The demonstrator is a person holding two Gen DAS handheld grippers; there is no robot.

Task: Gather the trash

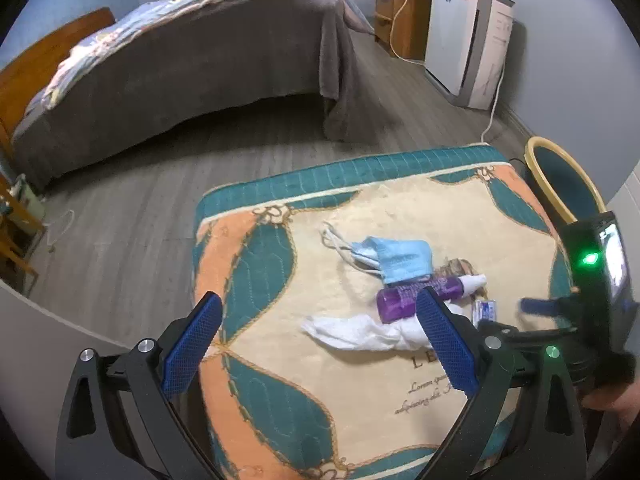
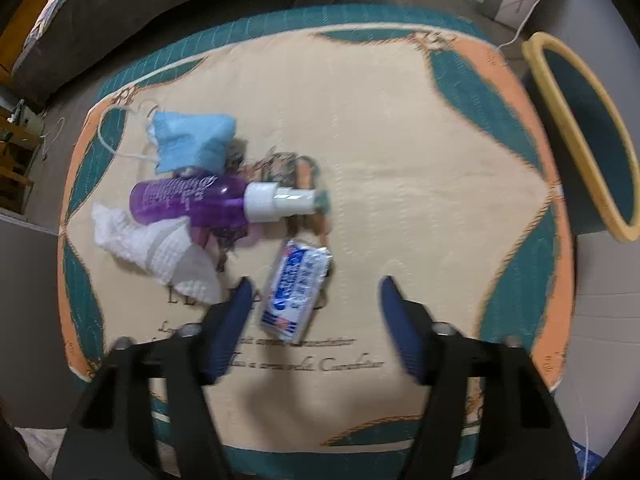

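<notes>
Now I'm holding both grippers wide, gripping nothing. Right gripper (image 2: 314, 300) hovering over near edge of quilted pad (image 2: 400, 160), tissue pack (image 2: 296, 288) lying between its fingers. Left gripper (image 1: 320, 332) hanging above pad's left side. Trash sitting clustered left of pad centre: mask (image 2: 192, 144), purple bottle (image 2: 200, 200) lying on side, white tissue (image 2: 152, 248) touching bottle. Bin (image 2: 580, 136) standing off pad's far right corner.
</notes>
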